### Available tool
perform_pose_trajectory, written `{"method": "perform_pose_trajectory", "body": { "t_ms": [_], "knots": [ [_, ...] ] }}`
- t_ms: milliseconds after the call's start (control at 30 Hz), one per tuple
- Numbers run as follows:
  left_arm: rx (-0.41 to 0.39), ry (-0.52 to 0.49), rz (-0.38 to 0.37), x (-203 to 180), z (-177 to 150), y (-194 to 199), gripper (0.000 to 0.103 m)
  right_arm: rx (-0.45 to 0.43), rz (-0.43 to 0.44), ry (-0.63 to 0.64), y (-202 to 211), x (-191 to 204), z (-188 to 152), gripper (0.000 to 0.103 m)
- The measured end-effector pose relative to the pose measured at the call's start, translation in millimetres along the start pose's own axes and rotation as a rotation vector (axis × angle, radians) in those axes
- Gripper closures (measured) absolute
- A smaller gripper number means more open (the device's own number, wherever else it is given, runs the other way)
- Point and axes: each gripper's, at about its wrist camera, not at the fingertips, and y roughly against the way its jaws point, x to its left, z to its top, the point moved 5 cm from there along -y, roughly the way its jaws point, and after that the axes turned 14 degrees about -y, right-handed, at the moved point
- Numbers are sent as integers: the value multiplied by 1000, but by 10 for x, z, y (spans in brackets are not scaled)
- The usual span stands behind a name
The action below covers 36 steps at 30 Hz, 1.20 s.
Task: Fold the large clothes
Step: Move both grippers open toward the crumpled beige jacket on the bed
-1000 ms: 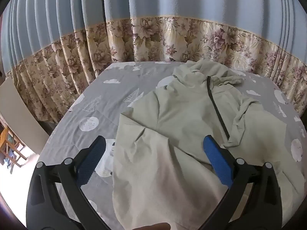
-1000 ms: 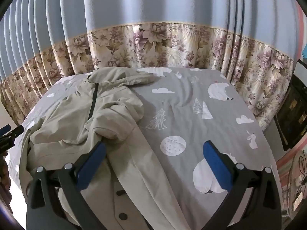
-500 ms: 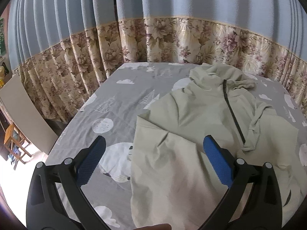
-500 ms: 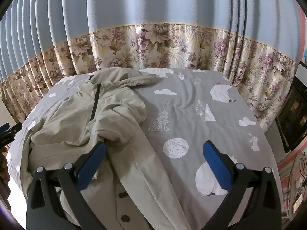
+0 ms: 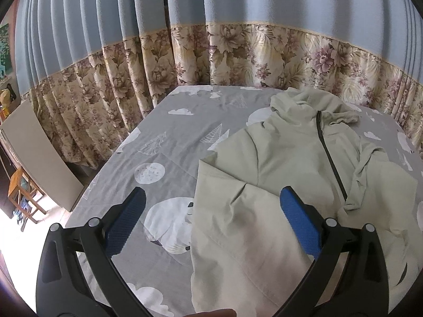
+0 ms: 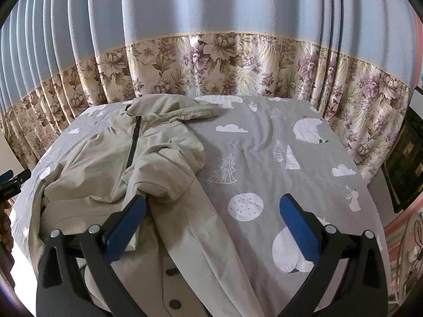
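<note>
A pale green hooded jacket with a dark zipper lies spread on the grey patterned bed sheet, hood toward the curtain. In the right wrist view the jacket is rumpled, with one sleeve running toward me. My left gripper is open and empty above the jacket's near left edge. My right gripper is open and empty above the sleeve. The left gripper's tip also shows at the left edge of the right wrist view.
Blue and floral curtains hang behind the bed. A beige panel and a wooden stool stand off the bed's left side. Dark furniture stands to the right of the bed.
The left wrist view has swung left, so the jacket sits further right in it. The right gripper has drawn slightly back. Both grippers stay open.
</note>
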Motion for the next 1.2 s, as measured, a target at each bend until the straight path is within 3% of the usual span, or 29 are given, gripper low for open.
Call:
{"method": "perform_pose_trajectory", "body": {
  "t_ms": [433,1200],
  "knots": [
    [7,4,12,17,3,-38,3,6,7,13,-34,58,56,2],
    [38,7,67,419,57,-438,3,14,28,83,-267,373,206,2]
  ]
}}
